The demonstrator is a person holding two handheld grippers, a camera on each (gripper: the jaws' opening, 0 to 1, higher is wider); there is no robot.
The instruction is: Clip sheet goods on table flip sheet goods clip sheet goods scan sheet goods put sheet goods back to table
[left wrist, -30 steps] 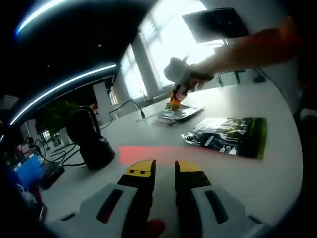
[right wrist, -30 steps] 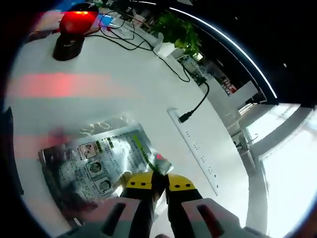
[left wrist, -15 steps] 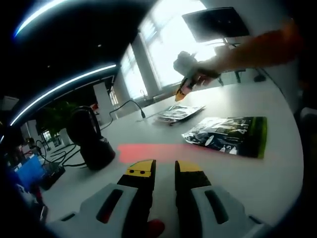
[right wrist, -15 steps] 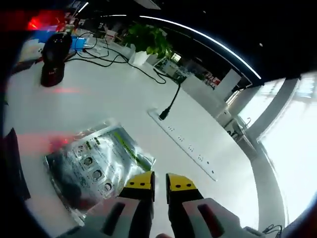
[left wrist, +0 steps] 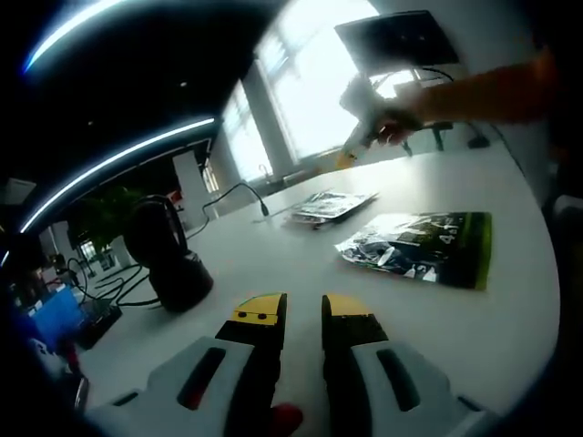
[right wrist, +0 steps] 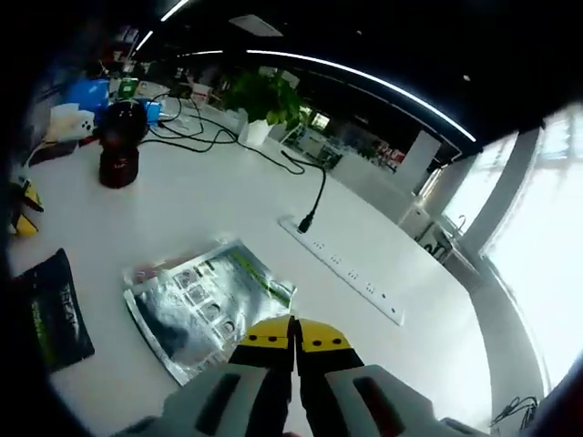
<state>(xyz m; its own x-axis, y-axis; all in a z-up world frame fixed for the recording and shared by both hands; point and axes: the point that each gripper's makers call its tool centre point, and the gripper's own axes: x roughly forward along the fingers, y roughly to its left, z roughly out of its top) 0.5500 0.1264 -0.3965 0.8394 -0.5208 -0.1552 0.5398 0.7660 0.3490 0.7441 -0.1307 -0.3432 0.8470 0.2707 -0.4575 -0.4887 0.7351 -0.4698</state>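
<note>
Lifted away from the silver packet, right tool now clenched empty; left tool released.

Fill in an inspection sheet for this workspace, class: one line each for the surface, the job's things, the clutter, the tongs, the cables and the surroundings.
Surface: white table, curved far edge.
Job's things: silver foil packet lying flat, free of the tongs; dark packet with green edge flat on the table nearby.
Clutter: black scanner on its stand.
Tongs: left tongs slightly apart, empty, low over the table; right tongs closed, empty, raised clear of the silver packet.
Cables: white power strip with a black plug lead; loose black cables behind the scanner.
Surroundings: potted plant, large bright windows, ceiling light strips.
</note>
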